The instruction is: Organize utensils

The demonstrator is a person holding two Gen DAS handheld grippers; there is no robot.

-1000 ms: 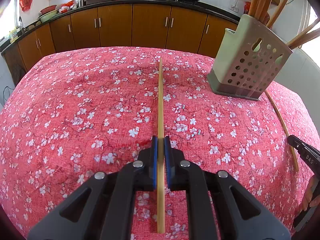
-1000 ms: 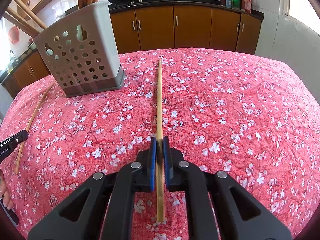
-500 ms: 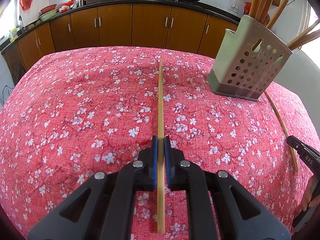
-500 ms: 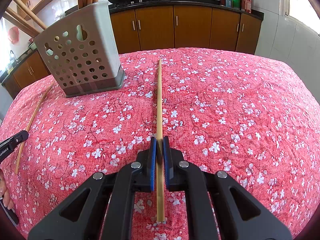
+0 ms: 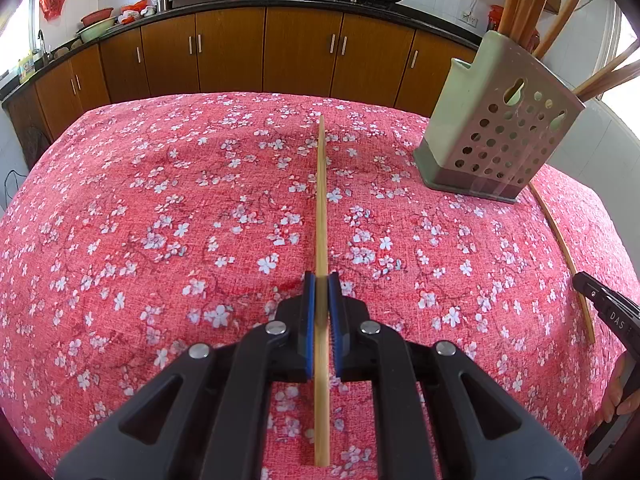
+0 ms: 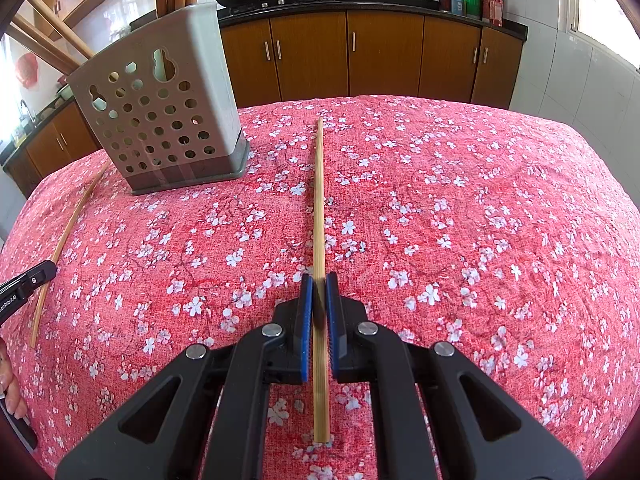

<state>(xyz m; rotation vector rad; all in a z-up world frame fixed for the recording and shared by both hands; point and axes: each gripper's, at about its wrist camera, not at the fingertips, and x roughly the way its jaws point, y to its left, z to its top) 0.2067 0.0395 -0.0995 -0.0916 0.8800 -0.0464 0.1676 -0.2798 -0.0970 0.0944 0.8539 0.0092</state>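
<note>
- The left gripper (image 5: 321, 280) is clamped on a pale bamboo chopstick (image 5: 321, 200) pointing straight ahead over the red floral tablecloth (image 5: 160, 220).
- The right gripper (image 6: 319, 278) pinches its own light wooden chopstick (image 6: 319, 200) likewise, right of the grey perforated plastic holder (image 6: 160, 120).

Left gripper (image 5: 321, 280) apparently clamps a chopstick (image 5: 321, 200).

1. Left gripper (image 5: 321, 286): blue pads (image 5: 308, 320) pressed close on a thin stick, black fingers level and pointing forward
2. Right gripper (image 6: 319, 286): pads (image 6: 305, 320) likewise clamped on a stick, reaching forward low over the bench
</note>
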